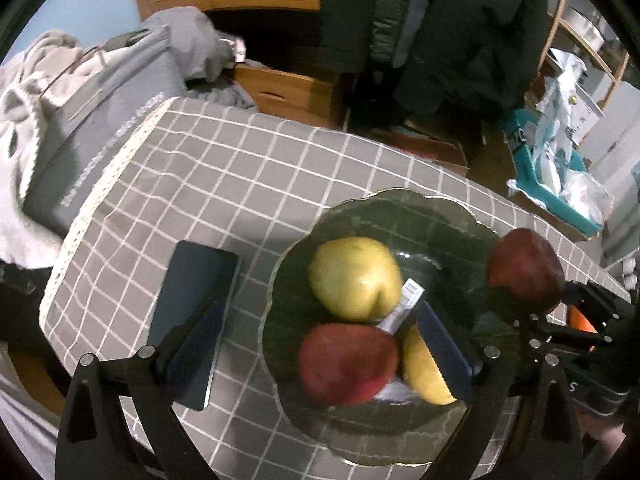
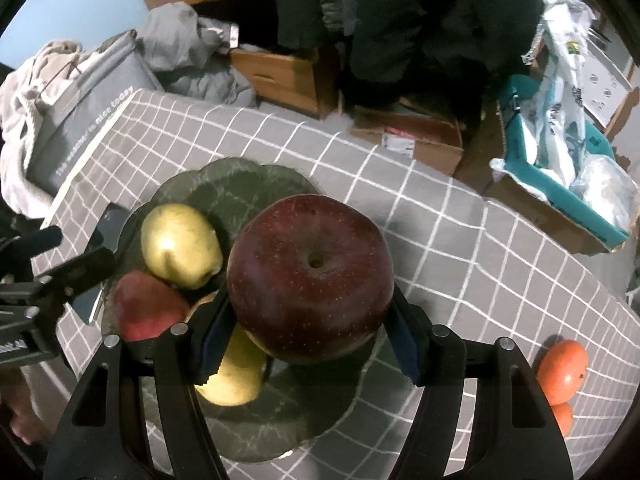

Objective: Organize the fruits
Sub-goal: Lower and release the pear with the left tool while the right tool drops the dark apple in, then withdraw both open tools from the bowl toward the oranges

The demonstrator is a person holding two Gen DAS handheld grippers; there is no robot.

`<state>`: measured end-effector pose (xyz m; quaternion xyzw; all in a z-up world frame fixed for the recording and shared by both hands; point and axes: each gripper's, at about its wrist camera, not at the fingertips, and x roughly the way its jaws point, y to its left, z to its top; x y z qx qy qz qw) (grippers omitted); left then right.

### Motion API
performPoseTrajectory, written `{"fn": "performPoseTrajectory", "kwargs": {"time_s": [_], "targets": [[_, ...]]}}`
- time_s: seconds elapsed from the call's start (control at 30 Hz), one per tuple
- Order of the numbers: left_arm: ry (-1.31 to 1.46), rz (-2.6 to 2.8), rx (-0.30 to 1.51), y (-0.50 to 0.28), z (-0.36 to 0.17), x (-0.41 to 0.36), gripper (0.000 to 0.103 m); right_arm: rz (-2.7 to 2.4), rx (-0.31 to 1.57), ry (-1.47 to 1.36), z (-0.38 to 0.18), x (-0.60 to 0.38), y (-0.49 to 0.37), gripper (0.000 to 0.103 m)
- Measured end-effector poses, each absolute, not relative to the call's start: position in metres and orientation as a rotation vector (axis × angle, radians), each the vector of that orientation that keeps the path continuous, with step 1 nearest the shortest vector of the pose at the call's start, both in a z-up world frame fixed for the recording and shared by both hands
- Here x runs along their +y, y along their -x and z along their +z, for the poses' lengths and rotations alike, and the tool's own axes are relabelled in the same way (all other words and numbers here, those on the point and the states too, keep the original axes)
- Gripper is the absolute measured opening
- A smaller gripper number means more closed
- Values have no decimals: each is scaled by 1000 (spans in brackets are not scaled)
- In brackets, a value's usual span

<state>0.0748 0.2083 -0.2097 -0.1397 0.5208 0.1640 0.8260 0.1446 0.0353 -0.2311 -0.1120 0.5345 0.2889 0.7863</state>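
A dark green scalloped plate [image 1: 360, 216] [image 2: 224, 184] lies on the grey checked tablecloth. In it are a yellow apple [image 1: 354, 278] [image 2: 180, 246], a red apple [image 1: 346, 364] [image 2: 146, 308] and another yellow fruit [image 1: 424, 376] [image 2: 234, 384]. My right gripper [image 2: 310, 340] [image 1: 560, 304] is shut on a large dark red apple [image 2: 310, 278] [image 1: 524, 268] and holds it above the plate's right rim. My left gripper [image 1: 320, 344] [image 2: 80, 260] is open and empty, hovering over the plate's left side.
A dark phone [image 1: 196, 320] lies on the cloth left of the plate. Two orange fruits [image 2: 562, 372] lie at the table's right. A white label [image 1: 404, 308] lies in the plate. A grey bag [image 1: 100, 128], boxes and hanging coats stand beyond the table.
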Motion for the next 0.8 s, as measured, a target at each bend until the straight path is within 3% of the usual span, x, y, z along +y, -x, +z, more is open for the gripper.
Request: {"fn": "performPoseTrajectory", "kwargs": {"time_s": [0.33,0.47,0.8], "targets": [[295,370,1109,-62,-210,218,99,637,1176,307,-243,58,-136,70],[296,376,1106,-60,-208,219,99,648,1110,306,-227,61,-134,78],[302,358,1058,-55,-186,211,99,609,1036,270,-188,38,-133,78]]}}
